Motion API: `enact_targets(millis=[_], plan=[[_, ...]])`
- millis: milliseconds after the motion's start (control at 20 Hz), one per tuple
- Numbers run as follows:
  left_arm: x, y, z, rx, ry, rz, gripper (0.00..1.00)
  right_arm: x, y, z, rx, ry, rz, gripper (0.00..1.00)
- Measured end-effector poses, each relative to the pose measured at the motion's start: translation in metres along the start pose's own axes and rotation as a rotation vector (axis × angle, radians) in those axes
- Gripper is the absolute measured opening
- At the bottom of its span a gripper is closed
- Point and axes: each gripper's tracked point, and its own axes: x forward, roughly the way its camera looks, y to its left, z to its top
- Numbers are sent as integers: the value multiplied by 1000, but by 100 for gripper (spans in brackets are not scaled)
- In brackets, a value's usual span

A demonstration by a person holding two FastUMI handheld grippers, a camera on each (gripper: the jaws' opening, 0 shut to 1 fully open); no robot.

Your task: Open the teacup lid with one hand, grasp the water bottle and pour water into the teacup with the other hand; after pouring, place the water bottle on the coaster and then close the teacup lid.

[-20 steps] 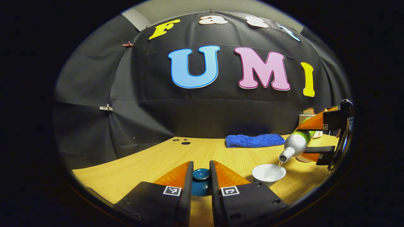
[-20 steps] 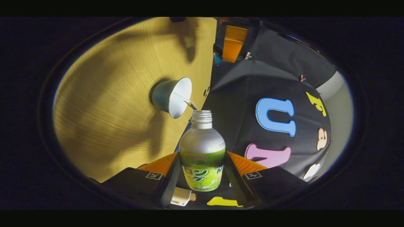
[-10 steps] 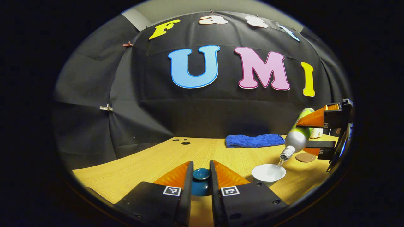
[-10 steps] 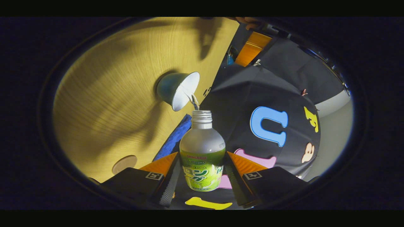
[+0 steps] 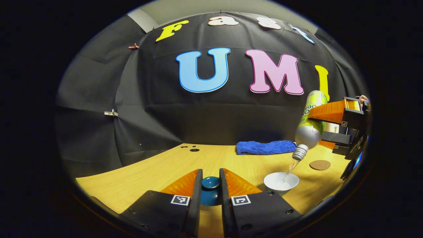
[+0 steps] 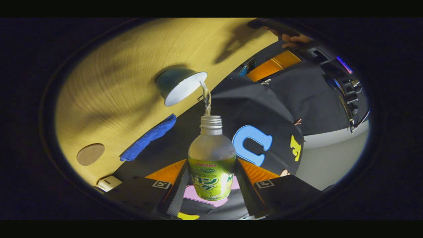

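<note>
My left gripper (image 5: 210, 172) is shut on the knob of the teal teacup lid (image 5: 211, 189), held just above the wooden table (image 5: 158, 172). To its right stands the uncovered teacup (image 5: 281, 181), white inside. Above the cup my right gripper (image 5: 316, 124) is shut on the green-labelled water bottle (image 5: 309, 127), tipped steeply mouth-down. A thin stream of water (image 5: 289, 168) falls into the cup. In the right gripper view the bottle (image 6: 211, 148) sits between my right gripper (image 6: 211, 164) fingers, and water (image 6: 206, 97) runs to the teacup (image 6: 180, 86). The left gripper (image 6: 269, 64) holds the lid (image 6: 248, 67) beyond.
A round brown coaster (image 5: 320, 164) lies right of the cup, also seen as the coaster (image 6: 90, 154) in the right gripper view. A folded blue towel (image 5: 266, 147) lies at the table's back. A small white object (image 6: 109, 182) sits near the coaster. A hand (image 6: 290, 38) holds the left gripper.
The right gripper has risen and tipped the bottle more steeply, from nearly level to mouth-down, with water still running into the cup. The left gripper and lid have stayed still.
</note>
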Motion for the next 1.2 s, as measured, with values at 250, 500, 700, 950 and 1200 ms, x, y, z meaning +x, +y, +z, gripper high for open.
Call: enact_targets(millis=[250,500,700,950,1200], plan=[[0,0,0,0,0,0,31,3,2,-3,-9,0,4,77],[0,0,0,0,0,1,31,2,1,-2,-18,-7,1,77],[0,1,0,0,0,8,31,1,1,-3,-31,-8,5,77],[0,1,0,0,0,11,31,1,1,-2,-33,-14,1,77],[0,0,0,1,-1,-3,31,0,1,0,-28,-23,-18,77]])
